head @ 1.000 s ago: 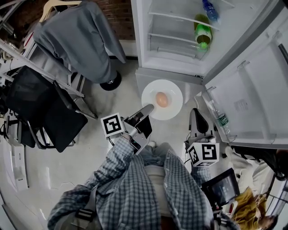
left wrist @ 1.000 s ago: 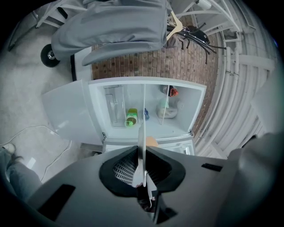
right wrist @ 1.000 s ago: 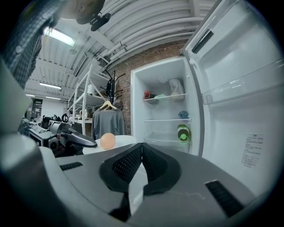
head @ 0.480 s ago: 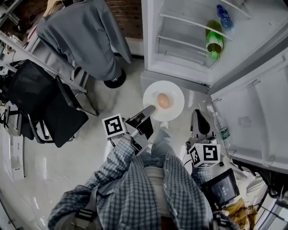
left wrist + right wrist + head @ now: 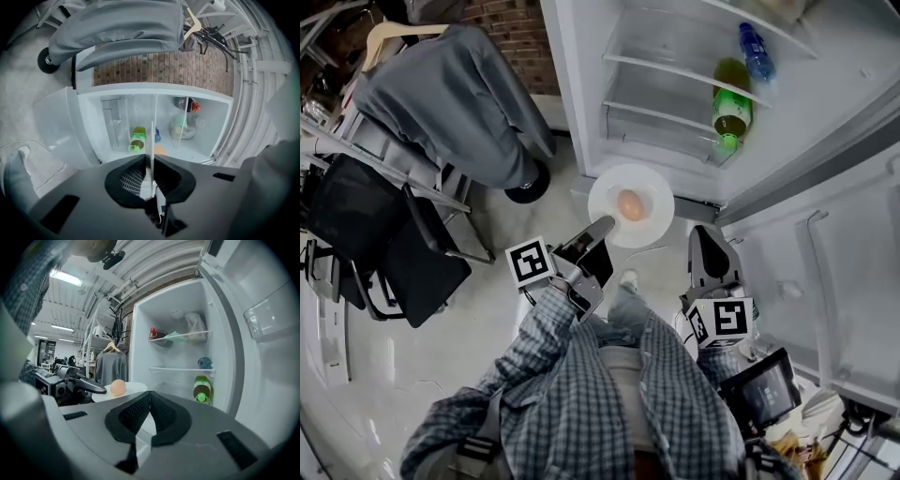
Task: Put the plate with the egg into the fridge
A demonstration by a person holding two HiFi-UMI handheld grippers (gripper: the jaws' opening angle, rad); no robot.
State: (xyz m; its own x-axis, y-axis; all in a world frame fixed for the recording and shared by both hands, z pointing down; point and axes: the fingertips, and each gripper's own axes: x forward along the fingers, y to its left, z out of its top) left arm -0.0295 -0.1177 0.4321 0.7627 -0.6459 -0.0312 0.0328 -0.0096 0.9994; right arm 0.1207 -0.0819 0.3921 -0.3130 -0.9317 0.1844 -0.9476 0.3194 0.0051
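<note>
A white plate point(image 5: 649, 223) with a brown egg point(image 5: 629, 204) on it hangs level in front of the open fridge point(image 5: 675, 84), at the lip of its lower shelf. My left gripper point(image 5: 602, 226) is shut on the plate's near-left rim. In the left gripper view the plate point(image 5: 151, 136) runs edge-on between the jaws, with the egg point(image 5: 161, 150) just past them. My right gripper point(image 5: 706, 236) hovers to the plate's right, shut and holding nothing. The right gripper view shows the egg point(image 5: 118, 387), the plate point(image 5: 133, 388) and my left gripper point(image 5: 91, 385) at its left.
A green bottle point(image 5: 730, 111) and a blue bottle point(image 5: 754, 49) lie on the fridge's shelves. The fridge door point(image 5: 839, 281) stands open at the right. A grey jacket point(image 5: 455, 98) hangs over chairs point(image 5: 389, 234) at the left. Bags point(image 5: 194, 326) sit on an upper shelf.
The plate with the egg and both grippers have moved forward toward the fridge. The plate now overlaps the fridge's front lip. The left gripper's hold on the plate is unchanged.
</note>
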